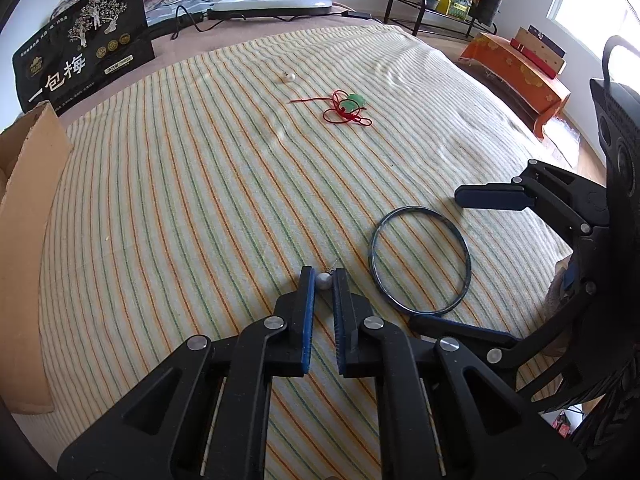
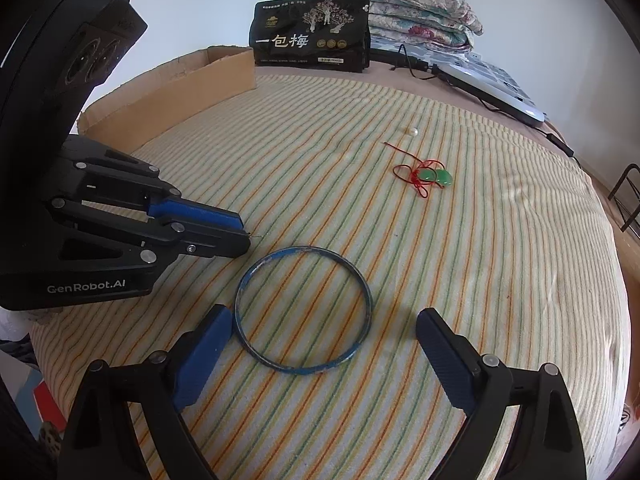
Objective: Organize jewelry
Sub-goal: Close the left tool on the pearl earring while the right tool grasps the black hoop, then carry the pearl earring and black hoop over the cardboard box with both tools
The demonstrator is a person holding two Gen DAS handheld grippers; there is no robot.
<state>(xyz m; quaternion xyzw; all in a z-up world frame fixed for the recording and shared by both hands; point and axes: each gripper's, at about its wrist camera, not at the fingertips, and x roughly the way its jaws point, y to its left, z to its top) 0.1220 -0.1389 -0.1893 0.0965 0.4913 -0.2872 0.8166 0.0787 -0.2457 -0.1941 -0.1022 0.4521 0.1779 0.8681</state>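
Nearest the left wrist lens, the left gripper (image 1: 323, 280) has its blue pads drawn close on a small pearl earring (image 1: 323, 281), the bead pinched right at the fingertips with its thin wire hook poking out ahead. Such a shallow hold on a round bead could let it squirt free if the grip eases or the tool tilts, and it would be hard to spot on the striped cloth (image 1: 200, 200). Just right of those tips lies the blue bangle (image 1: 420, 260); the right gripper (image 2: 324, 336) stands wide open astride its near rim, so closing carelessly may flip or skid the ring. Far ahead sit a red-corded green pendant (image 1: 348, 106) and a loose pearl (image 1: 289, 77); the cardboard box (image 1: 28, 216) waits off to the left.
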